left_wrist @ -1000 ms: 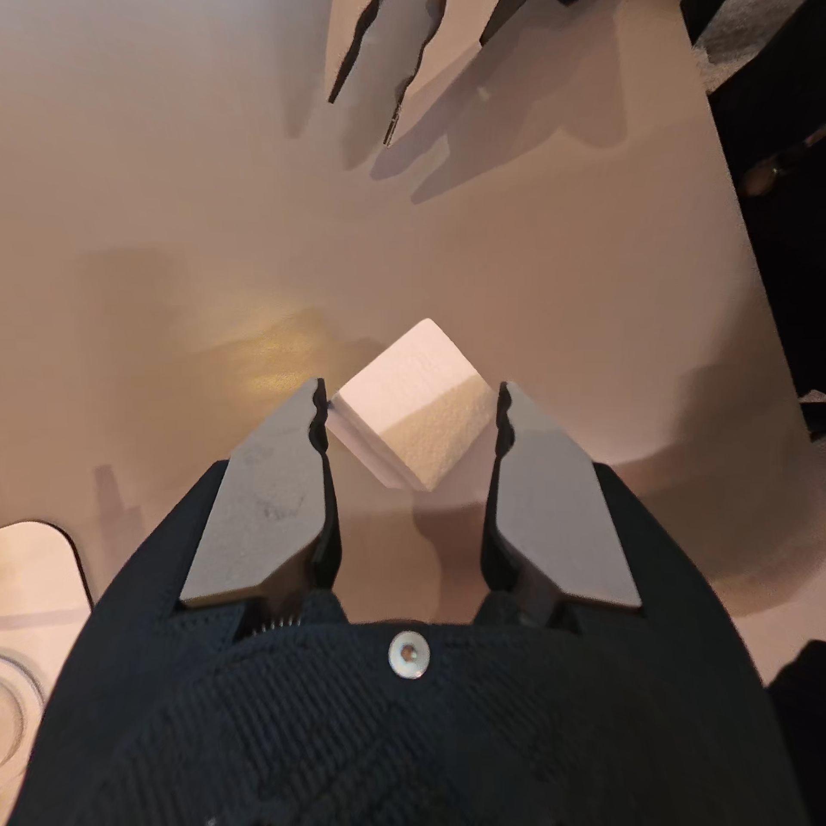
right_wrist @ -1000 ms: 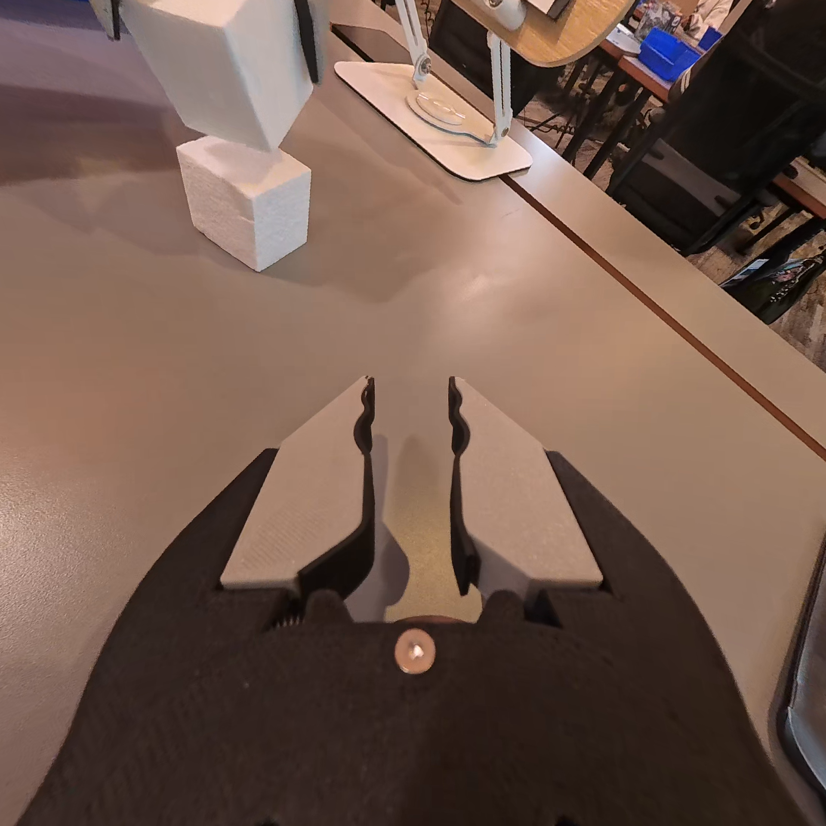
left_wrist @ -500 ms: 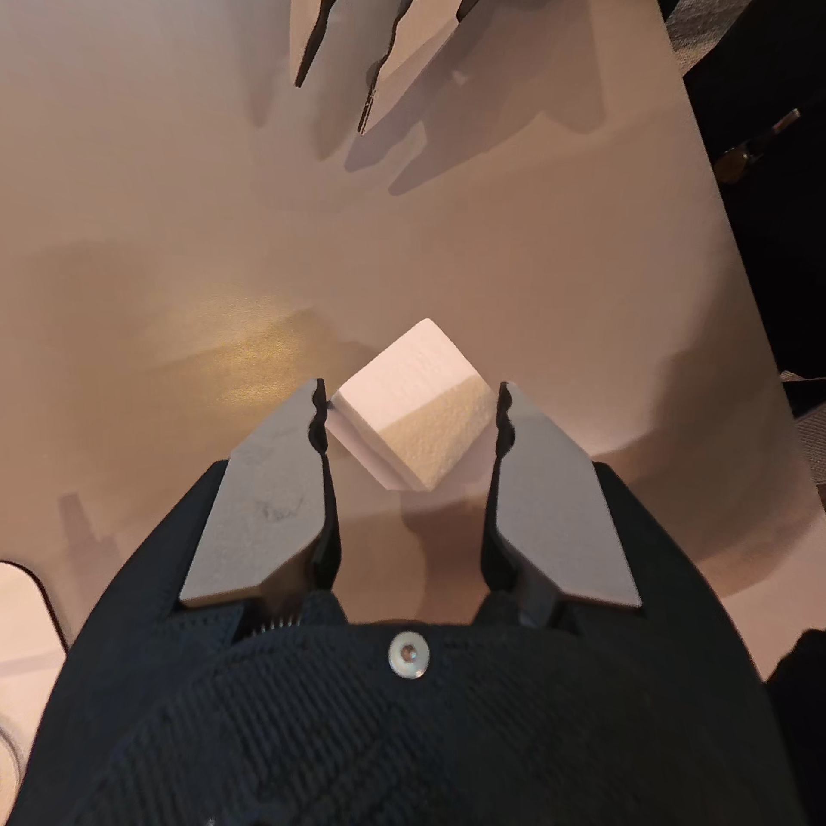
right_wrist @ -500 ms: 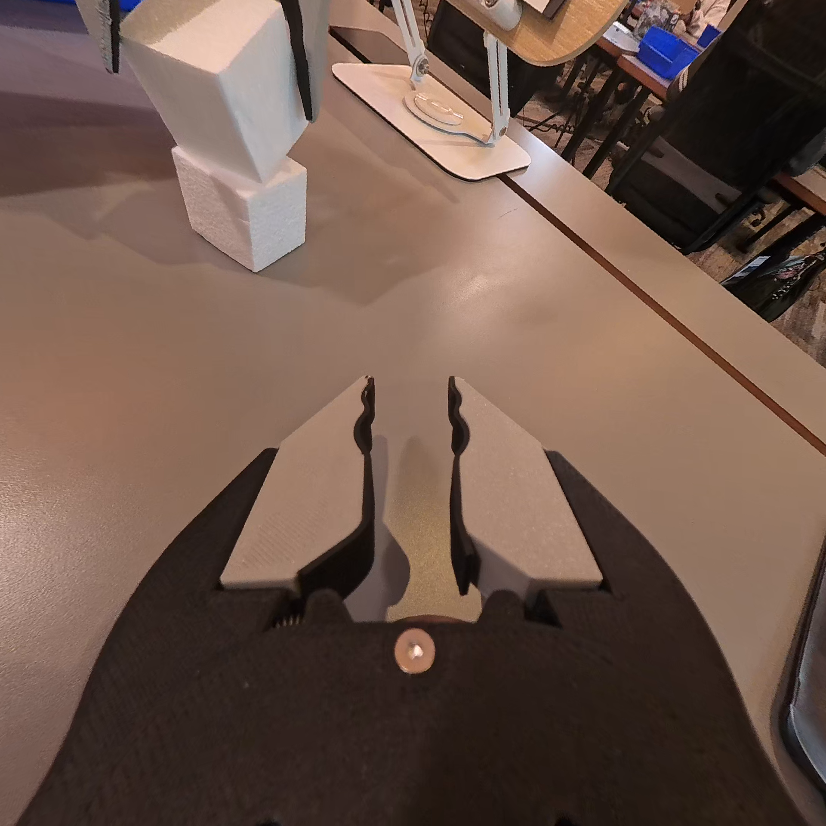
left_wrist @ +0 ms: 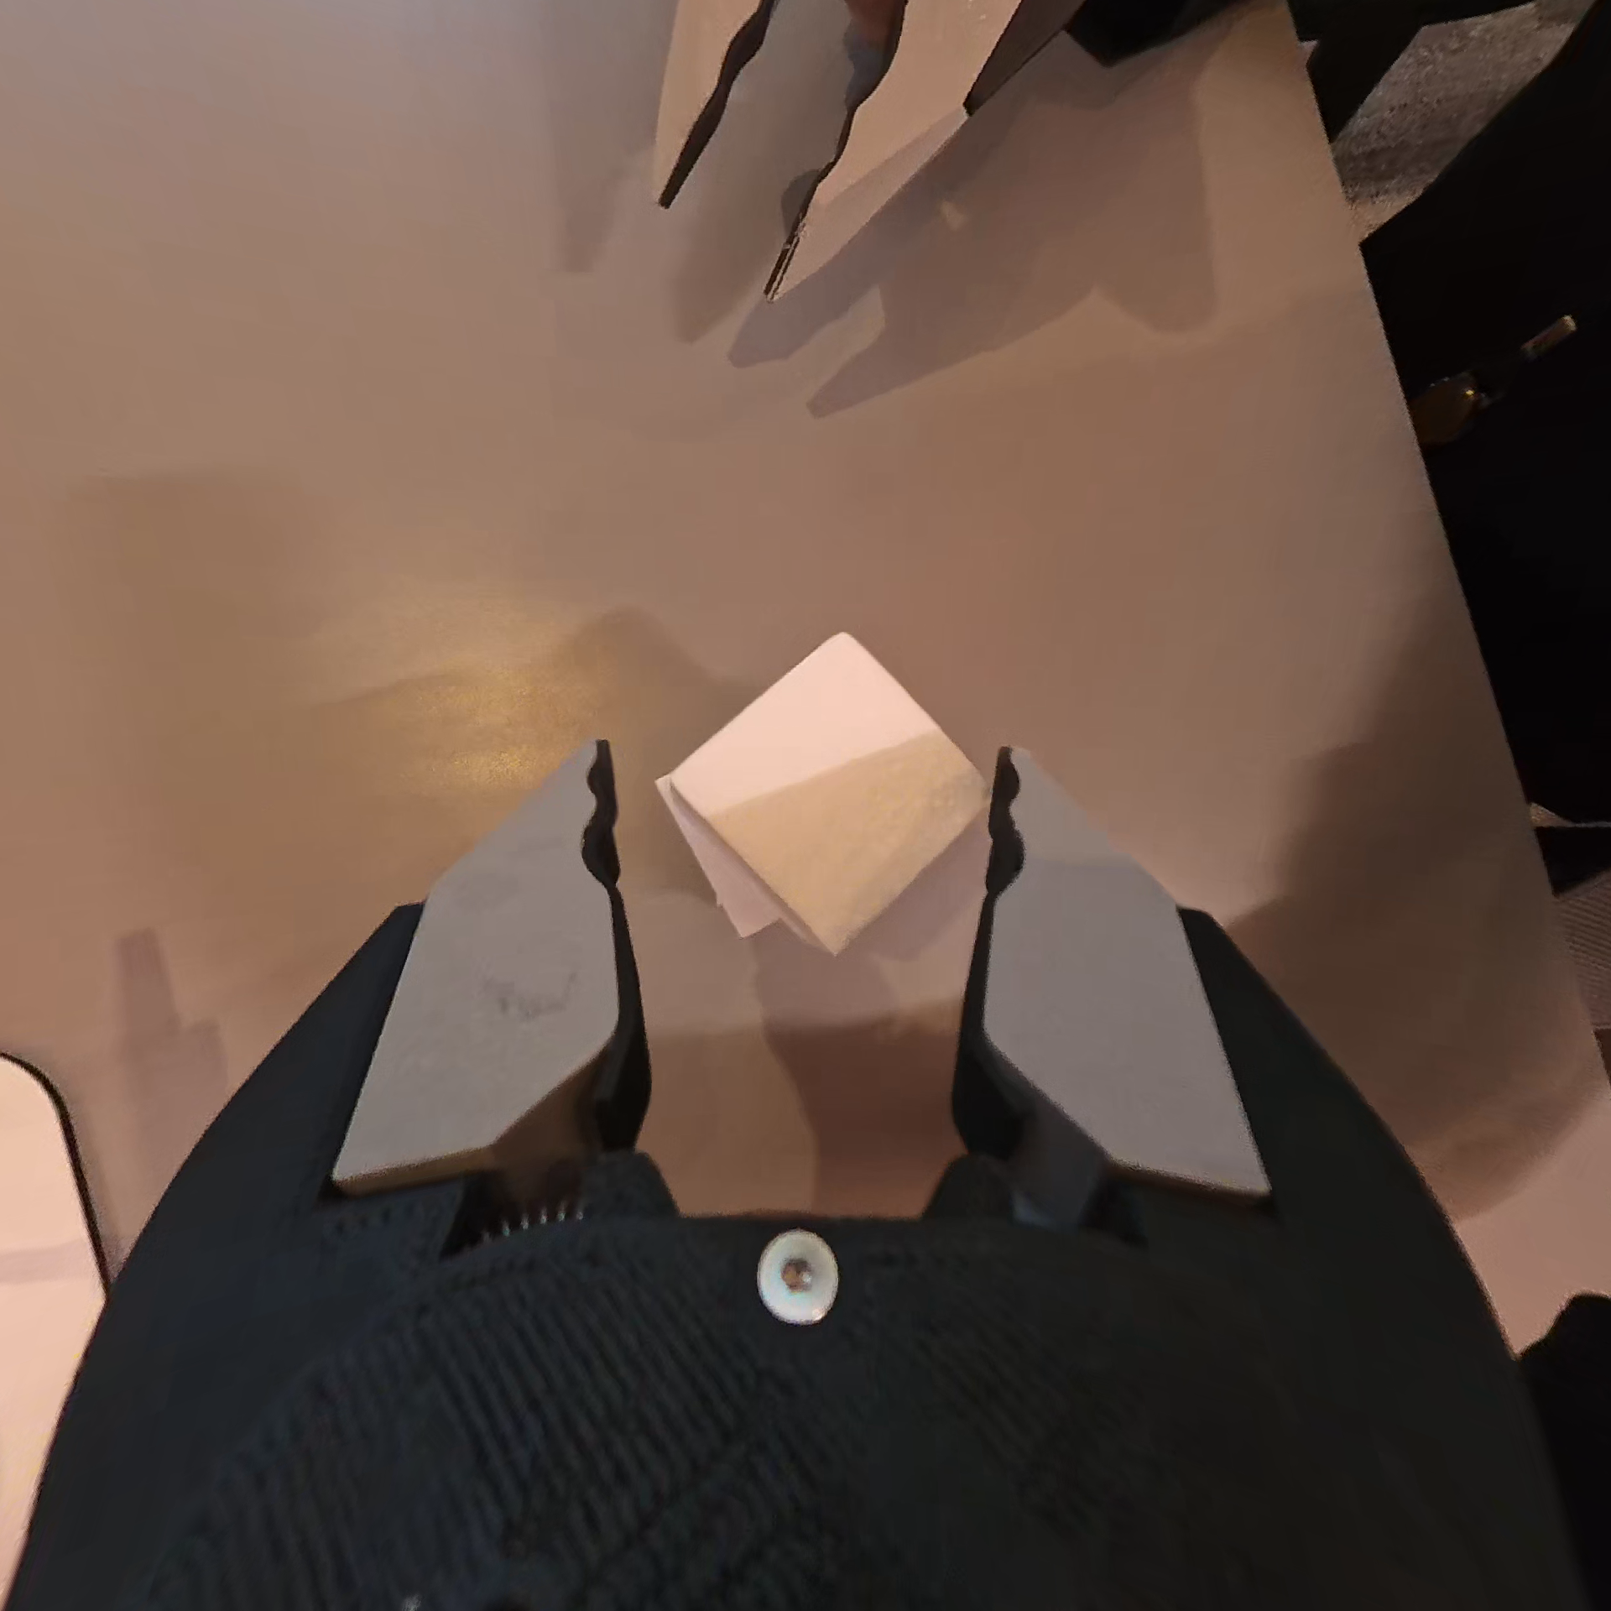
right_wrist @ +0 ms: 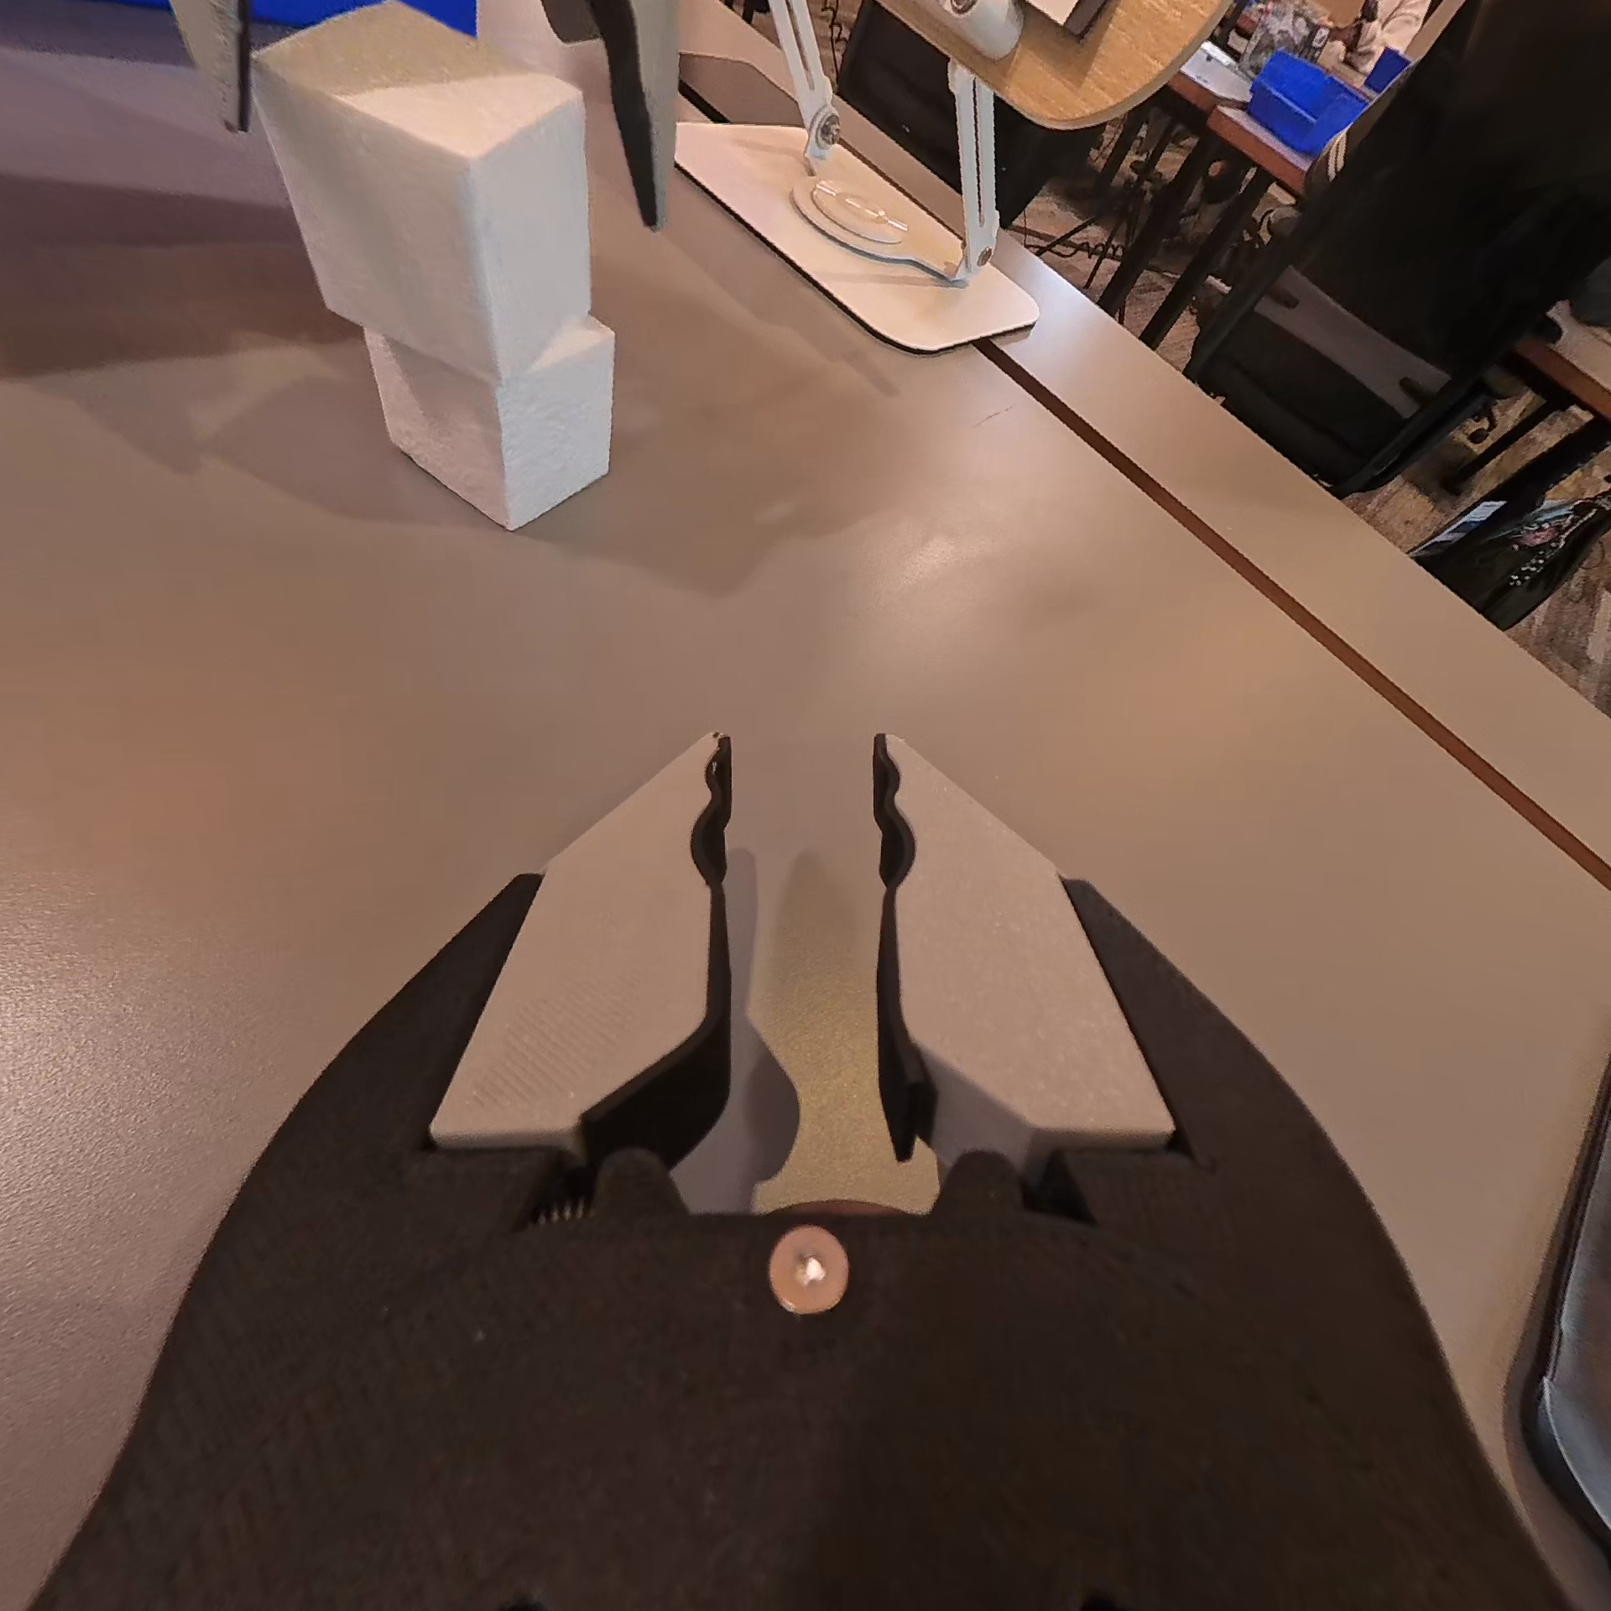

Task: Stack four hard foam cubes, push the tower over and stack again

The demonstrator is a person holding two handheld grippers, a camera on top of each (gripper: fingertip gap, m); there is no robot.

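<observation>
Left gripper (left_wrist: 800,802) apart around upper cube (left_wrist: 828,789) (corner toward camera); right gripper (right_wrist: 798,776) apart.

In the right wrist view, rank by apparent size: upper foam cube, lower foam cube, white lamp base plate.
1. White lamp base plate: widest in the picture, though farther back.
2. Upper foam cube.
3. Lower foam cube, partly covered from above.
The cubes may match; the upper one only looks bigger.
</observation>
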